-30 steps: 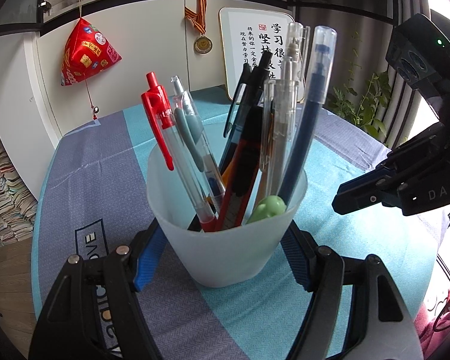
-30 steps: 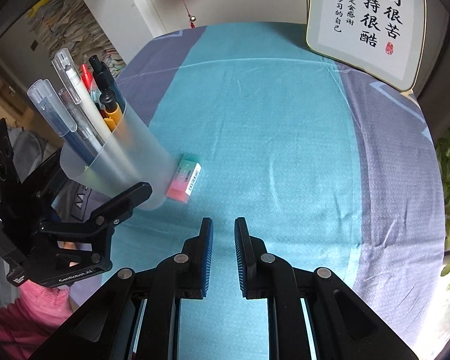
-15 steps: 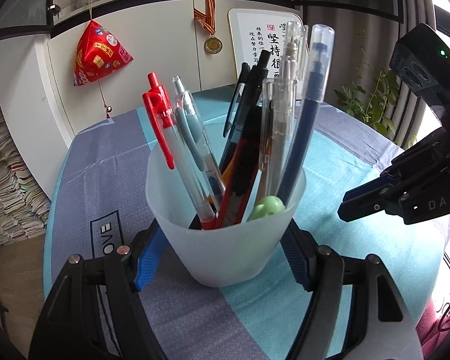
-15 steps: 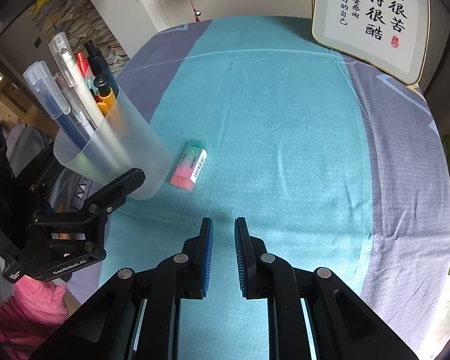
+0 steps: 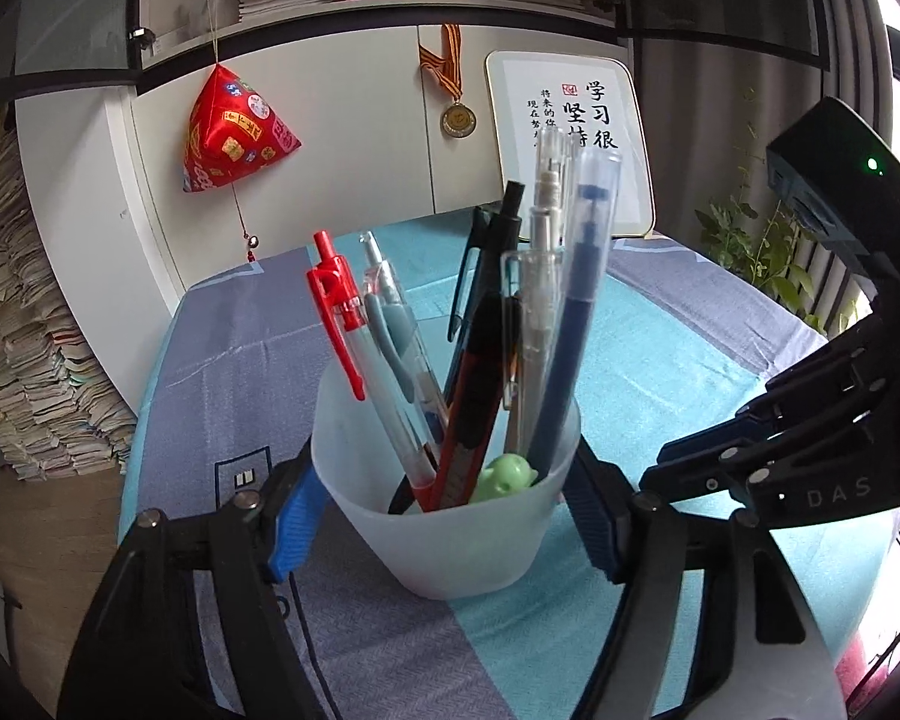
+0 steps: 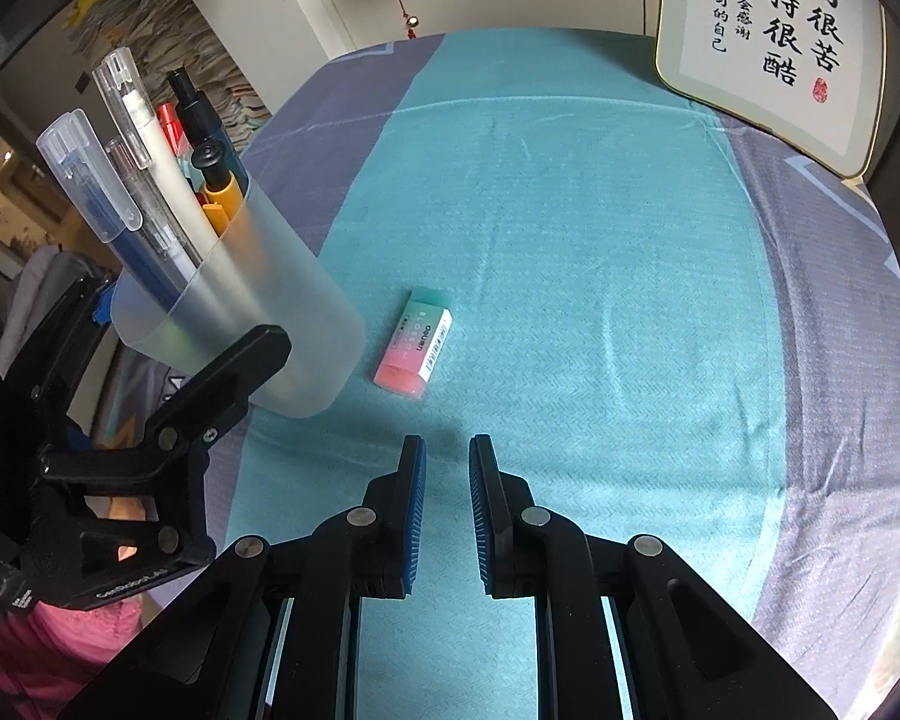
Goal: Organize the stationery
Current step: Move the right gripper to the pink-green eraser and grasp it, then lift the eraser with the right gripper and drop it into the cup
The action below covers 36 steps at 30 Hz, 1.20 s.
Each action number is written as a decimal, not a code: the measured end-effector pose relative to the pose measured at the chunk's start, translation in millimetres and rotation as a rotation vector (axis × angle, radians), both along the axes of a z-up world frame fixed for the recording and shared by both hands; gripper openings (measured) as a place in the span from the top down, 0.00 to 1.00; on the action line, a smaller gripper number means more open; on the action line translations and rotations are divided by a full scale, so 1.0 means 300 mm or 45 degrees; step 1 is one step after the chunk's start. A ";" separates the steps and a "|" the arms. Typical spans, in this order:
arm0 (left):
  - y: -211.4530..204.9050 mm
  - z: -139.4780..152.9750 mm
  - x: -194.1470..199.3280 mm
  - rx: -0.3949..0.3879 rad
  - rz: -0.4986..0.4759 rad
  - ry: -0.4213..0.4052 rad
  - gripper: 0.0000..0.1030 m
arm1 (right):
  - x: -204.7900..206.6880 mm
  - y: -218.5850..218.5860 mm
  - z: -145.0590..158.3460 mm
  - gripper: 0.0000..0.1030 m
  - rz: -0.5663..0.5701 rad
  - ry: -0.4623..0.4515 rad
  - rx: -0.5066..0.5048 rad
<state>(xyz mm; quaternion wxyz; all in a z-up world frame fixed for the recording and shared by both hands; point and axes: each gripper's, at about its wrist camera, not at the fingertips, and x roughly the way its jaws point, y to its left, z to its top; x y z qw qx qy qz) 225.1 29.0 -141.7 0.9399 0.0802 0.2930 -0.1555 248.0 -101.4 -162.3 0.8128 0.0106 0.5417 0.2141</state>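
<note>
On the surface (image 6: 570,210): a cloth in teal and grey-violet bands covers it; the task's things stand and lie upon this cloth.
Pen cup (image 5: 450,516): a frosted, translucent cup, upright, near the left edge of the cloth as seen from the right wrist view; also visible at (image 6: 270,324).
Cup contents: a red click pen (image 5: 336,312), a grey-clipped pen (image 5: 390,324), a dark blue capped pen (image 5: 576,324), clear-barrelled pens, a black pen, a red and black knife-like item, and a small green figure (image 5: 504,477) low inside the rim.
Left tool (image 5: 444,516): clenched on the pen cup; one blue pad (image 5: 297,516) presses each side of the cup wall.
Right tool (image 6: 447,468): released, holding nothing; its blue pads (image 6: 417,480) are parallel with a narrow gap, above bare cloth.
Eraser (image 6: 415,343): a pink-to-green block in a printed sleeve, flat on the teal band, just beside the cup's base and apart from it, ahead of the right tool and slightly to its left.
Calligraphy board (image 6: 768,42): leans upright at the far edge of the surface.
Background, left wrist view: a red pyramid ornament (image 5: 234,132) and a medal (image 5: 457,119) hang on white cabinet doors; books lie on the shelf above.
</note>
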 end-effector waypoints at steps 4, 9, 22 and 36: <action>0.016 -0.006 -0.025 0.043 0.013 -0.044 0.33 | 0.025 0.009 0.006 0.85 -0.027 -0.014 0.023; 0.058 -0.006 -0.023 0.043 0.043 -0.047 0.33 | 0.117 0.031 0.008 0.83 -0.121 0.020 0.056; 0.109 -0.018 -0.026 0.007 0.068 -0.087 0.32 | 0.194 0.112 -0.026 0.68 -0.190 0.068 -0.047; 0.145 -0.018 -0.001 -0.083 0.042 -0.031 0.32 | 0.106 0.086 0.116 0.79 -0.171 -0.069 0.001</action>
